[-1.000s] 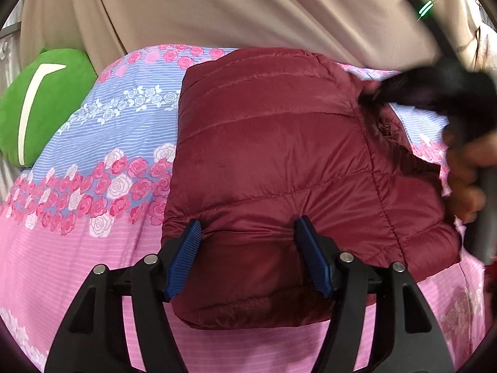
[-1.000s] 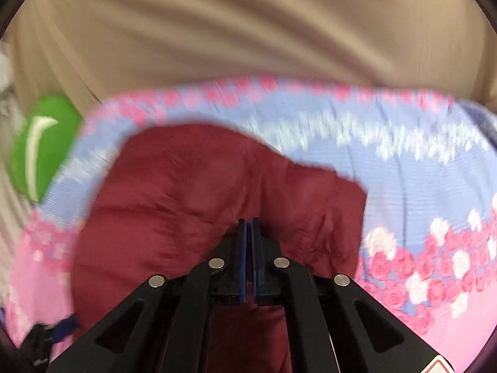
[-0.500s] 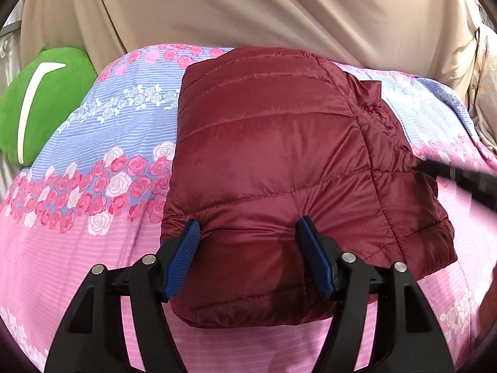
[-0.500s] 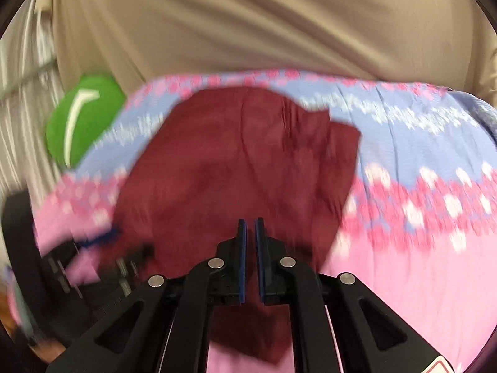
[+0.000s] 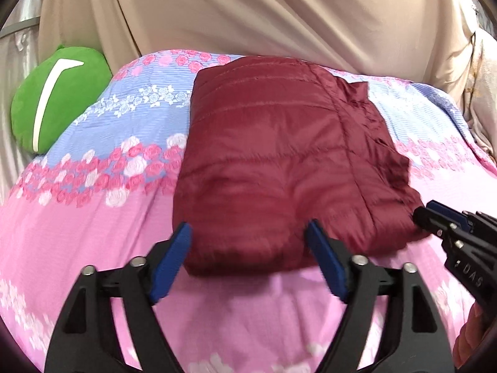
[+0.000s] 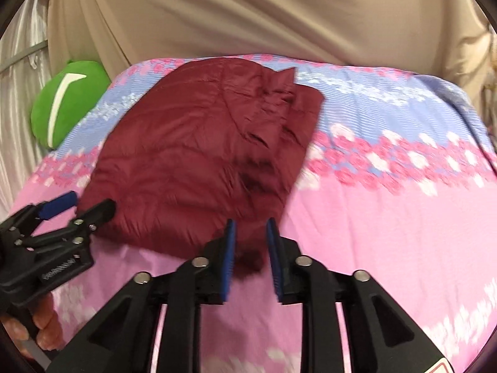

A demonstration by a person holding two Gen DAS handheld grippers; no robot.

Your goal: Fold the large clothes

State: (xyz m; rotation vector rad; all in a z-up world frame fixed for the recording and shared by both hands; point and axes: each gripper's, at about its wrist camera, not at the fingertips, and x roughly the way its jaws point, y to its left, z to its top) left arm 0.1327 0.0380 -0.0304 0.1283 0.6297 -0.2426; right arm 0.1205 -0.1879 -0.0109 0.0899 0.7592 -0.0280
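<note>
Left wrist view: a maroon quilted puffer jacket (image 5: 279,155) lies folded into a thick, roughly rectangular bundle on a bed covered with a floral bedsheet (image 5: 93,211), pink near the camera and lavender-blue farther back, with bands of pink and white roses. The left gripper (image 5: 248,258) has its jaws spread wide, one blue pad at each side of the bundle's near left part; the pads sit at the near edge and I cannot tell whether they touch the fabric. The jacket's right side is more rumpled, with loose folds and a small point of cloth sticking up at the far right corner. The right gripper (image 5: 428,214) comes in from the right, its tips just beside the jacket's near right corner. A green plush cushion (image 5: 56,99) with a white curved stripe sits at the far left of the bed, against a beige curtain (image 5: 264,12) that fills the background.

Right wrist view: the right gripper (image 6: 250,258) has its jaws parted to a narrow gap, nothing clamped between them, with the jacket's (image 6: 198,155) near right corner in line with the gap just ahead. The left gripper (image 6: 84,205) shows at the left, its jaws apart at the jacket's near left corner, with the person's fingers (image 6: 43,326) below it. The cushion (image 6: 65,99) lies beyond, well apart from the jacket. This view is somewhat blurred.
</note>
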